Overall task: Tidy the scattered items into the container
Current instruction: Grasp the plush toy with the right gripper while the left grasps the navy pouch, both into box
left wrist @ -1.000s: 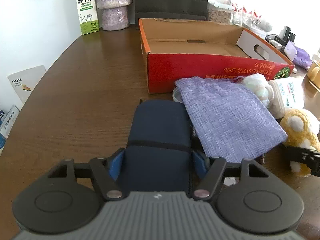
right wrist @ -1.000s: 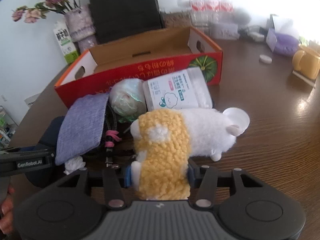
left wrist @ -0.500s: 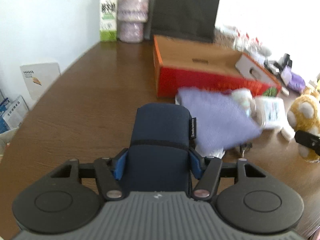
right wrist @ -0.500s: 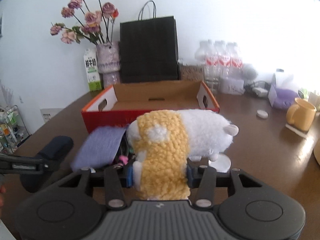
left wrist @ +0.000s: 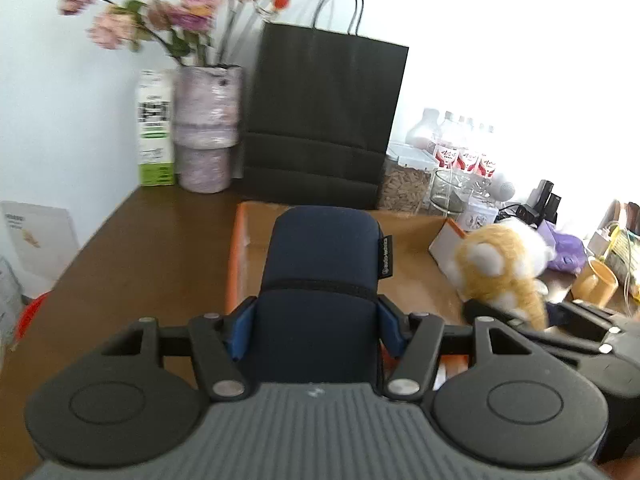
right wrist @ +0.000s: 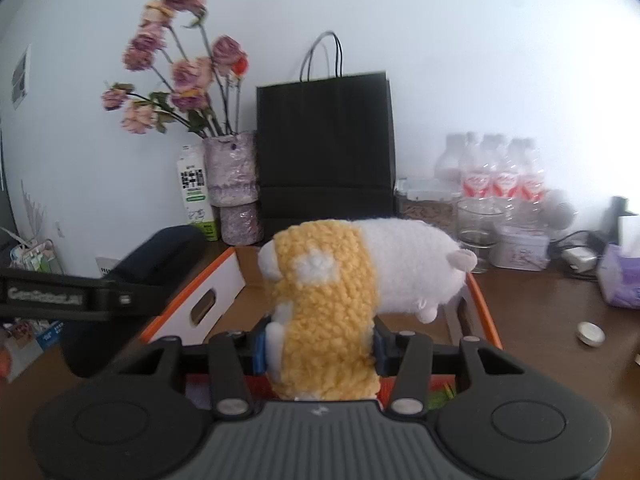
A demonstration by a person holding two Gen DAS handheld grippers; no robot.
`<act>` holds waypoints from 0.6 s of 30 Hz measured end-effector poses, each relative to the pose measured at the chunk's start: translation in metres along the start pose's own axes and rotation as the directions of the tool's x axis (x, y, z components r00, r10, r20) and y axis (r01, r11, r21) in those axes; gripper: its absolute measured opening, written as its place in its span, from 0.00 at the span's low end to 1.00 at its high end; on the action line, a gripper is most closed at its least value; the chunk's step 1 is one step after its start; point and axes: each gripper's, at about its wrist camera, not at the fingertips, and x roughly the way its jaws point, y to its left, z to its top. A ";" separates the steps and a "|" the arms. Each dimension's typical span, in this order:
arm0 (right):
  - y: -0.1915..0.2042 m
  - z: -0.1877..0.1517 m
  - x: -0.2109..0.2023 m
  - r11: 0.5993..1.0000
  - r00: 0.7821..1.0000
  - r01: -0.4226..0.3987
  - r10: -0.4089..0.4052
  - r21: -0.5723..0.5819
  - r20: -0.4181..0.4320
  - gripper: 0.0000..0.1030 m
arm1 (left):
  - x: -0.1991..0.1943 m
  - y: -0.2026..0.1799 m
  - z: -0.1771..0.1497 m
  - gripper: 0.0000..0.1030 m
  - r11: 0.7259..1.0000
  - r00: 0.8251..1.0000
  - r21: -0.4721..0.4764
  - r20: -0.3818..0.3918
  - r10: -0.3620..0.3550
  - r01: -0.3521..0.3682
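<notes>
The left gripper [left wrist: 316,330] is held level above the near edge of the cardboard box [left wrist: 416,276], its 2 blue-padded fingers [left wrist: 237,332] clamped on the sides of a navy pouch [left wrist: 320,280]. The right gripper [right wrist: 318,346] sits just to its right at about the same height, its fingers pressed into the yellow hind part of a plush toy [right wrist: 344,280].

The pouch is a rounded, soft navy case with a dark band across its middle and a small side tag; it juts forward over the box's brown floor. The toy is woolly yellow at the back, white and smooth toward the head, with small pinkish ears, and it hangs over the box's interior too, between the orange-edged walls.

1 second ago both items lay on the table among a purple cloth, a ball and a jar, in front of the red box wall. Both have since been lifted clear and carried forward over the box.
</notes>
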 end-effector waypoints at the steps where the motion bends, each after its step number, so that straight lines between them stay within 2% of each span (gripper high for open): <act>1: -0.004 0.009 0.014 1.000 1.000 0.002 -0.002 0.008 -0.021 0.44 | 0.012 -0.004 0.009 0.60 1.000 1.000 0.000 -0.015 0.005 -0.005; 6: -0.023 0.035 0.070 0.999 0.987 -0.011 0.019 0.048 -0.159 0.44 | 0.064 -0.016 0.034 0.60 0.999 0.993 0.025 -0.112 0.024 -0.021; 10: -0.029 0.030 0.112 0.999 0.968 0.040 -0.046 -0.030 -0.246 0.45 | 0.111 -0.015 0.032 0.60 0.998 0.979 0.011 -0.195 0.055 -0.054; 12: -0.036 0.025 0.125 0.996 0.951 0.078 -0.087 -0.040 -0.295 0.45 | 0.130 -0.013 0.028 0.60 0.996 0.971 -0.001 -0.224 0.087 -0.090; 15: -0.040 0.017 0.143 0.996 0.926 0.077 -0.087 -0.043 -0.367 0.46 | 0.145 -0.009 0.017 0.61 0.992 0.957 -0.007 -0.267 0.117 -0.123; 18: -0.047 0.005 0.156 0.996 0.888 0.093 -0.085 -0.003 -0.452 0.48 | 0.152 -0.004 -0.002 0.61 0.990 0.936 -0.002 -0.325 0.135 -0.143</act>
